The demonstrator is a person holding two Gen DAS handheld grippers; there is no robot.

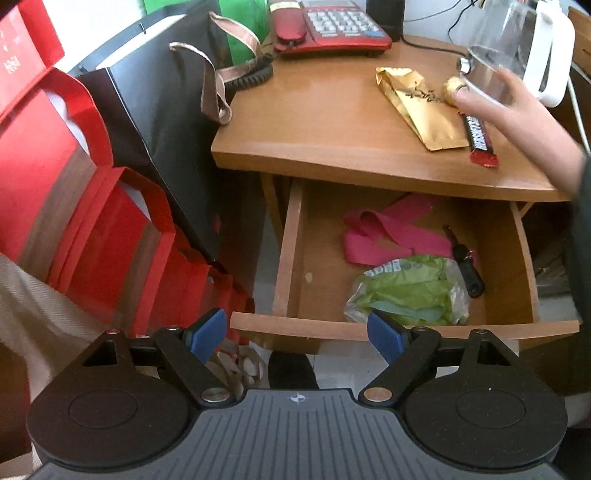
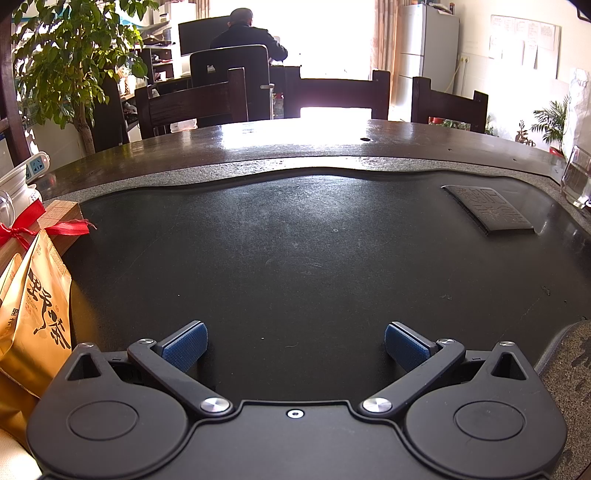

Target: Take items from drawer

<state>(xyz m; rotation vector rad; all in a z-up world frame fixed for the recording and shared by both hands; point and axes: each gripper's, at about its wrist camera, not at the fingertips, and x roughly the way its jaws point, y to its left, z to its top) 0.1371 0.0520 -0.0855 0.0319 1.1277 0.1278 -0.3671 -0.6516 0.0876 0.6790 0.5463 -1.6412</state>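
Observation:
In the left wrist view a wooden drawer (image 1: pixel 291 236) stands pulled open under a small wooden table (image 1: pixel 317 122). Inside lie a pink ribbon (image 1: pixel 384 236), a green plastic bag (image 1: pixel 410 291) and a black key (image 1: pixel 467 269). On the tabletop lie a gold packet (image 1: pixel 421 107), a red-and-black candy bar (image 1: pixel 478 136) and a gold-wrapped ball (image 1: pixel 452 88). A bare hand (image 1: pixel 524 114) holds a clear glass (image 1: pixel 506 48) above the table. My left gripper (image 1: pixel 295 336) is open and empty, just in front of the drawer front. My right gripper (image 2: pixel 295 347) is open and empty over a dark tea table (image 2: pixel 295 240).
A red telephone (image 1: pixel 328 26) and a white kettle (image 1: pixel 550 55) stand at the back of the small table. Black and red bags (image 1: pixel 122 221) crowd the left of the drawer. By the right gripper are orange tea bags (image 2: pixel 33 317), a glass (image 2: pixel 576 177) and chairs beyond.

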